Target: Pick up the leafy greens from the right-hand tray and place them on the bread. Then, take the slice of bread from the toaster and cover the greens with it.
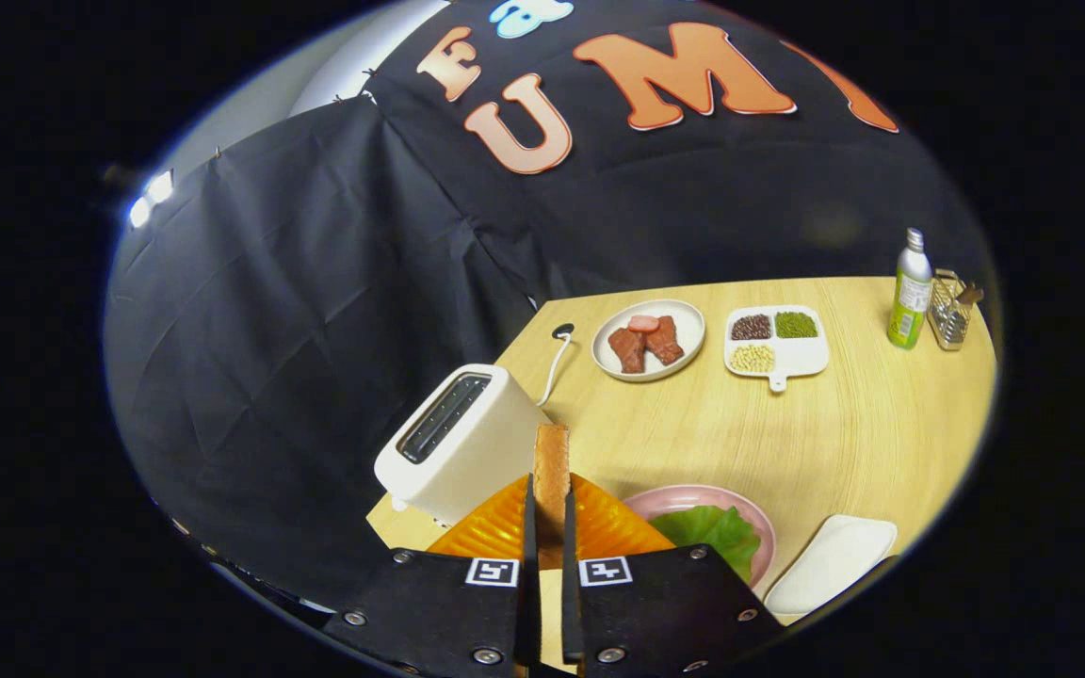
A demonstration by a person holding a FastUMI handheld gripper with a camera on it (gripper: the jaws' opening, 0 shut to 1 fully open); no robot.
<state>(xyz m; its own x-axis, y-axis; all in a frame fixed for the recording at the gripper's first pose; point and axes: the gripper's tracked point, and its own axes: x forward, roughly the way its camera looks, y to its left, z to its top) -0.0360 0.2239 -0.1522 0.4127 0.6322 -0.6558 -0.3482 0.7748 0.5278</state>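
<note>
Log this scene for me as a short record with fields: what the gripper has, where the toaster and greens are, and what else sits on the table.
hand-held gripper: shut on bread slice, held on edge between the fingers
toaster: just ahead, left of the slice, slot looks empty
orange tray: under the fingers
greens: on pink plate, right of the fingers
white tray: right of the pink plate
meat plate: far side of table
bean dish: beside the meat plate
bottle: far right, upright

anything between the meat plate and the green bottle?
Yes: in the gripper view the white divided dish of beans sits between the meat plate and the green bottle.
</note>
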